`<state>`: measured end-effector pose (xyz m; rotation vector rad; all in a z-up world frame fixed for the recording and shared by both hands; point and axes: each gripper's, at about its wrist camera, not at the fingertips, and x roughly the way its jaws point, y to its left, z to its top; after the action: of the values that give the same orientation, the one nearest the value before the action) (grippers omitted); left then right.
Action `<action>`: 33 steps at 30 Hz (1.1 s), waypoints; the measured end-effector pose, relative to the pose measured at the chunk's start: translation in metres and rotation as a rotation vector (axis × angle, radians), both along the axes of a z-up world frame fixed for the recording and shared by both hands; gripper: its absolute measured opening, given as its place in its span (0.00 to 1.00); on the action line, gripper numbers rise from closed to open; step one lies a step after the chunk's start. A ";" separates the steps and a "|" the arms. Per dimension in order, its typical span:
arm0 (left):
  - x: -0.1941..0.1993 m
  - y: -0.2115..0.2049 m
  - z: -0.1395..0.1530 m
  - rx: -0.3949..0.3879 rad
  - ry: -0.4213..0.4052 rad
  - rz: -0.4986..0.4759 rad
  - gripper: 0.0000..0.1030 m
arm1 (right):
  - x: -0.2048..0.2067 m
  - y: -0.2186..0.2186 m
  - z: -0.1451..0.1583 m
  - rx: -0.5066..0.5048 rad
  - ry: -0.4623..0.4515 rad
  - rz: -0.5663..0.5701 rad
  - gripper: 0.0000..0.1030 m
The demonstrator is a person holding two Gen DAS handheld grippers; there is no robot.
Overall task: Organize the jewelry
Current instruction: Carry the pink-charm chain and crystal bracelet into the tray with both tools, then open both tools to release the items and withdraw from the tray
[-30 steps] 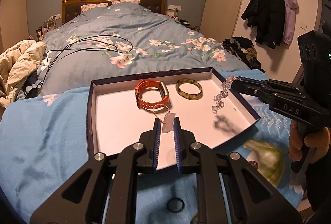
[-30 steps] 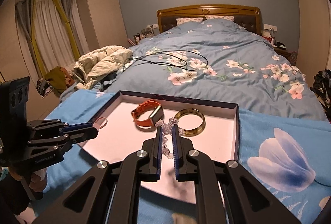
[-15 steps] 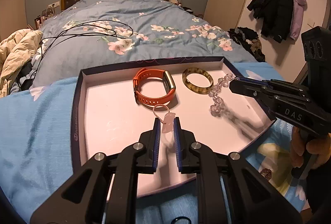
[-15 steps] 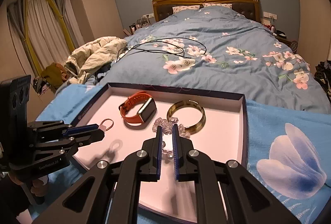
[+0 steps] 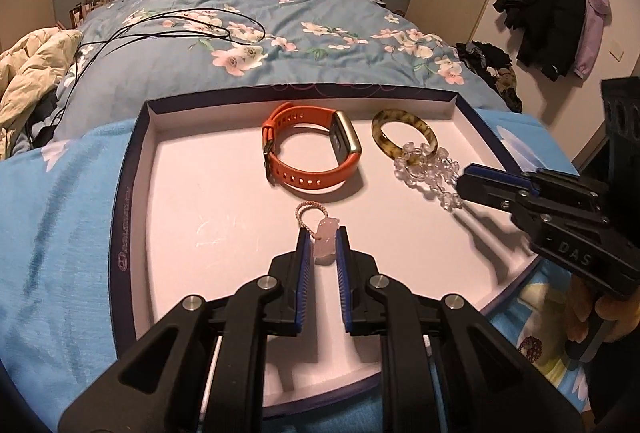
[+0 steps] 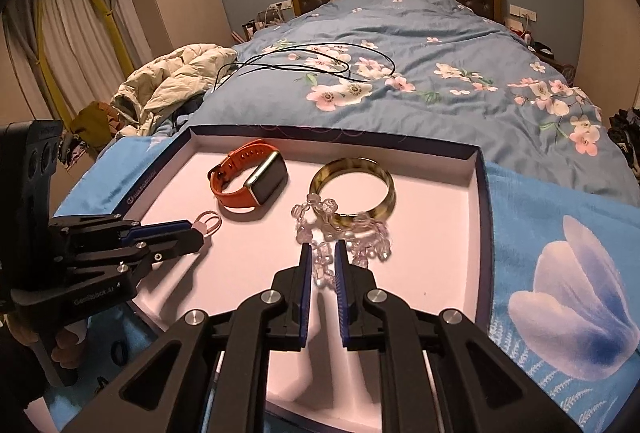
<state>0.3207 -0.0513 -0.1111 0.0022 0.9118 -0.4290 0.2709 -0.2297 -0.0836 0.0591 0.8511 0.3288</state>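
- Left gripper [image 5: 323, 245]: pads clamped on pink charm [image 5: 325, 240], low over tray [image 5: 132, 169]; its loop touches the floor.
- Orange watch [image 5: 310, 149] in tray; screen visible only from right wrist.
- Right gripper [image 6: 323, 265]: clamped on crystal bracelet [image 6: 340, 229], draped over amber bangle [image 6: 354, 189].
- Coats [image 5: 556, 13]: left view only. Curtains [image 6: 68, 33]: right view only.

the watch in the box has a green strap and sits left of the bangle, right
Not quite: the watch has an orange strap, not green, as the left wrist view shows. It does lie in the box, left of the bangle.
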 end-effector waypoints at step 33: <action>-0.122 0.037 0.050 0.061 -0.240 -0.025 0.47 | -0.130 -0.010 -0.006 -0.009 0.044 0.112 0.17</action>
<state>0.1992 -0.0138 -0.0612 0.1187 0.6885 -0.4140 0.1410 -0.2396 -0.0896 0.0101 0.9016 0.4295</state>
